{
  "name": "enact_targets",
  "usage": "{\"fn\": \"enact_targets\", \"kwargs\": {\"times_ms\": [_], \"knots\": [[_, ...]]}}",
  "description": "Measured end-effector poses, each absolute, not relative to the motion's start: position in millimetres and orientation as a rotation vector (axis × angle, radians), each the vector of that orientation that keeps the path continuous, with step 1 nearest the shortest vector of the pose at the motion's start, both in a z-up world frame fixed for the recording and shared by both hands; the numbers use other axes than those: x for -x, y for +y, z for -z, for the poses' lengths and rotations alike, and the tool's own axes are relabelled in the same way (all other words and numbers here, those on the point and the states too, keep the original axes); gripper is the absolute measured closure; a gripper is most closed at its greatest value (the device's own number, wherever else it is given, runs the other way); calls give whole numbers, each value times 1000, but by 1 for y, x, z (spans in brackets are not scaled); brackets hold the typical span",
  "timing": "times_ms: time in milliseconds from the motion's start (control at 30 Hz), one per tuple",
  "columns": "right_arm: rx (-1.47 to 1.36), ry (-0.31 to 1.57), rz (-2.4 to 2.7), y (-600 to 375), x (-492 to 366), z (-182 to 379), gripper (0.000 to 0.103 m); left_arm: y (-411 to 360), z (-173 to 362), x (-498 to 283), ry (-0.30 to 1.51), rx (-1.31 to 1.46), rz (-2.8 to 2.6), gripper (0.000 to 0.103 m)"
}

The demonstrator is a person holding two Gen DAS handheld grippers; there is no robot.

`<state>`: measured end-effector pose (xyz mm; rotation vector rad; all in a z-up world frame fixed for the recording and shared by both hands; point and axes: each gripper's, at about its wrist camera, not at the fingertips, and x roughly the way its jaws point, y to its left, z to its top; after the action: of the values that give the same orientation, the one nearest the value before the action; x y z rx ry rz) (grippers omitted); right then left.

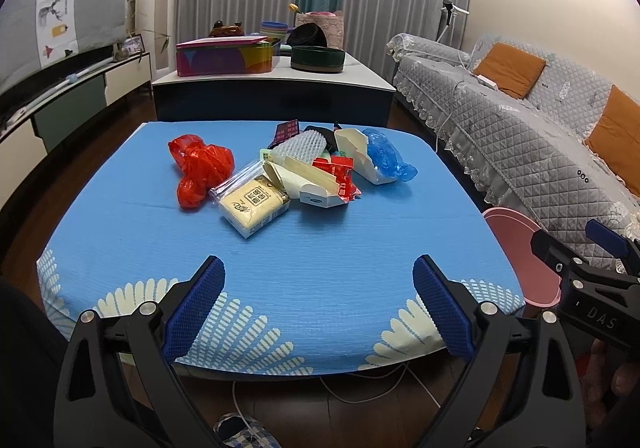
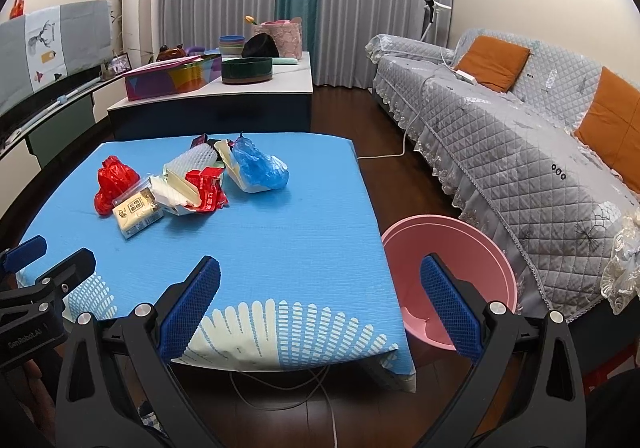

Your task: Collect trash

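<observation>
While both tongs, left (image 1: 316, 304) and right (image 2: 320, 306), hang spread and empty, collecting hasn't begun.
Next: reach to the trash (image 1: 280, 176) at 12 o'clock; bin (image 2: 460, 248) waits at 3.

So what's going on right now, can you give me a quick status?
Left gripper and right gripper both open, empty, short of the table. Trash pile untouched. Pink bin waiting beside the table. Nothing in the way.
</observation>
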<state>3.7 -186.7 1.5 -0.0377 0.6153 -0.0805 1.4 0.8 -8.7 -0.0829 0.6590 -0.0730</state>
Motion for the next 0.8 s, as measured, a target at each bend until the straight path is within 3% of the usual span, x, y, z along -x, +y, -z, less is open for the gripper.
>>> {"fn": "enact_targets", "kwargs": {"times_ms": [800], "knots": [[22, 627, 78, -192, -4, -1, 5, 0, 9, -1, 656, 74, 65, 15]]}}
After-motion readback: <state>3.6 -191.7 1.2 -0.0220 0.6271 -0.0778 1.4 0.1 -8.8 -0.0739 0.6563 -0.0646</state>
